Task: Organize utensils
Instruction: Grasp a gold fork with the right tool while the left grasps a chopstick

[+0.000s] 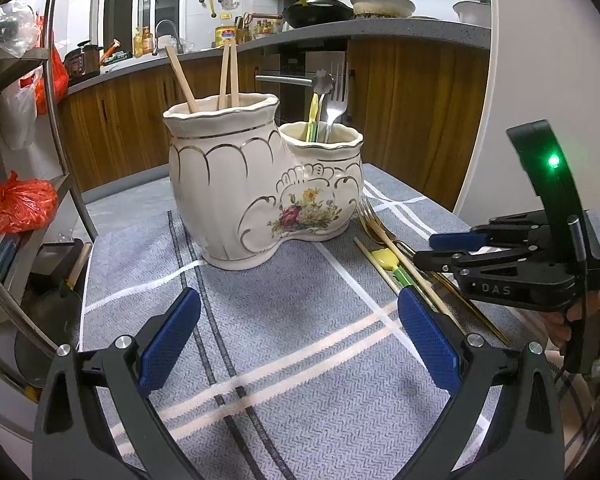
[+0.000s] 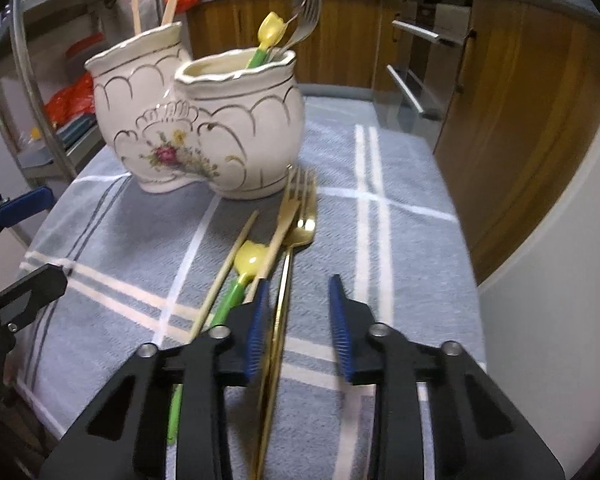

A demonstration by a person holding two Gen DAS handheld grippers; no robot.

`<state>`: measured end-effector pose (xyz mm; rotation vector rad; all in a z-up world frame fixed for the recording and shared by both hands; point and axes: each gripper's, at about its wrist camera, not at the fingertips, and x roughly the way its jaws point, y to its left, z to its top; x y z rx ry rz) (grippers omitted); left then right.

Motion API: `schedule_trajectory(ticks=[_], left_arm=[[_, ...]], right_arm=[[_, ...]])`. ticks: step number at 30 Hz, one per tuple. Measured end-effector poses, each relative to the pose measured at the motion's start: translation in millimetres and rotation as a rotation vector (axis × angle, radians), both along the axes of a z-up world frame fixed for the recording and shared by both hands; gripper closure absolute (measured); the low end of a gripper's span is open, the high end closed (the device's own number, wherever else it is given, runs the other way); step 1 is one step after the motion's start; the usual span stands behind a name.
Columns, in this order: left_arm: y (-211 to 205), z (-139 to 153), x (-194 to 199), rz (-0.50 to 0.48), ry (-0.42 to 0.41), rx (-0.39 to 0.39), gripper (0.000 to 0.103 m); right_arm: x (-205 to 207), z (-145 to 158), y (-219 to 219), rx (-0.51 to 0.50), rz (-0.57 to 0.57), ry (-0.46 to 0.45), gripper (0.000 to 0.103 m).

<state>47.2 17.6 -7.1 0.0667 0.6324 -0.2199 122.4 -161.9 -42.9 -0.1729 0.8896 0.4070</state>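
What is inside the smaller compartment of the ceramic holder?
In the smaller compartment stand a silver fork and a green-handled utensil with a yellow end. Their lower parts and the compartment's bottom are hidden by the wall.

The holder is glossy glazed ceramic, the fork shiny gold metal, the cloth matt woven fabric.
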Motion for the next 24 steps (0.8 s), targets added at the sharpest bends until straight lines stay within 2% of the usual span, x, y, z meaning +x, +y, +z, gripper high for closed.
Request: schedule_trajectory(ticks=[3, 6, 8, 10, 13, 24], left_arm=[[-0.1, -0.4, 0.5, 0.000, 0.001, -0.003, 0.006], [-1.1, -0.8, 0.7, -0.003, 0.002, -0.007, 0.006], [-2.5, -0.7, 0.6, -0.005, 0.006, -0.004, 0.006], [-3.6, -0.2, 0.9, -0.007, 0.010, -0.004, 0.006], [-8.2, 0.6, 2.5, -0.014, 0.020, -0.007, 0.006], [-38.6, -1.2, 2.0, -0.055, 0.039, 0.025, 0.006]], right_arm=[[6.2, -2.0, 4.1, 0.014, 0.002, 0.024, 0.086], [12.4, -4.0, 7.9, 0.031, -0.005, 0.042, 0.087], [15.3, -4.5, 9.3, 0.036, -0.002, 0.040, 0.088], [16.1, -4.7, 9.8, 0.038, 0.001, 0.034, 0.095], [13.6, -4.0, 6.8, 0.048, -0.003, 0.027, 0.096], [-19.7, 29.3, -32.3, 0.163, -0.039, -0.134, 0.097]])
